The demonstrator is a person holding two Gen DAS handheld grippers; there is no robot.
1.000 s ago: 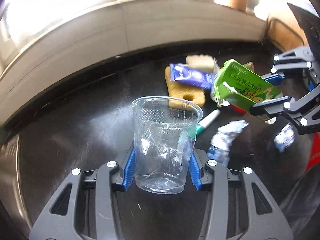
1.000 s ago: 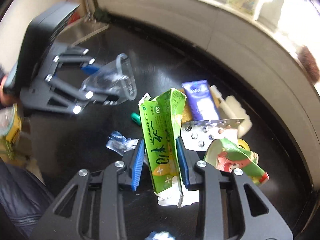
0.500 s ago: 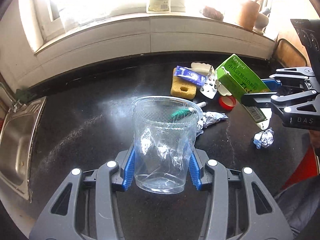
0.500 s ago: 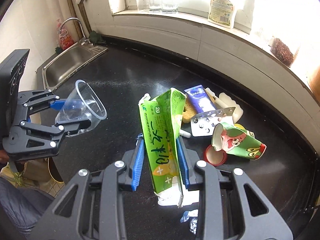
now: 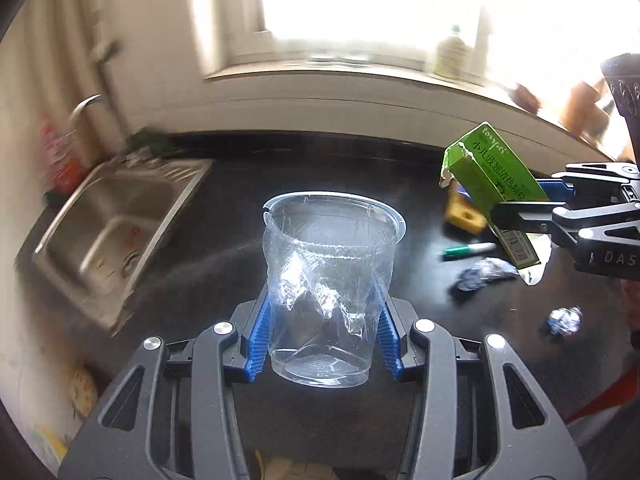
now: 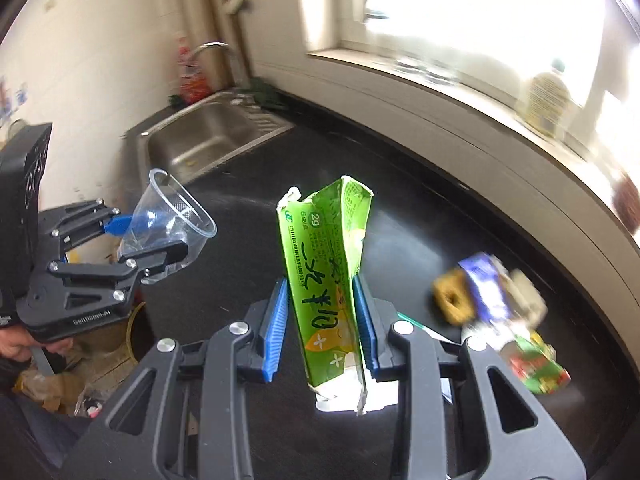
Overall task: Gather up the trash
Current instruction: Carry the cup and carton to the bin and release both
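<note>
left gripper (image 5: 322, 340): clamped on the clear plastic cup (image 5: 330, 284); both blue pads press the cup's lower wall, which is creased and dented inward.
clear plastic cup: upright between the pads in the left wrist view, open rim toward the window, held in the air above the worktop (image 5: 224, 216); in the right wrist view it tilts with its rim toward the centre (image 6: 172, 220).
right gripper (image 6: 320, 320): clamped on the green carton (image 6: 328, 276); the pads grip its crumpled middle.
green carton: standing on end in the right gripper, torn top edge up, torn white bottom end below the pads; clear of the worktop. in the left wrist view it slants at the right edge (image 5: 494, 184).
worktop: black and glossy, running along the wall under the window.
remaining trash: yellow sponge (image 5: 466, 216), green marker (image 5: 468, 250), two crumpled foil pieces (image 5: 484, 276) (image 5: 564, 320), all lying on the worktop, well apart from both grippers; a blue packet (image 6: 486, 288) lies beside the sponge, blurred.
sink (image 5: 116, 220): steel, set in the worktop's left end.
hand (image 6: 24, 346): a person's hand on the left gripper's handle.
</note>
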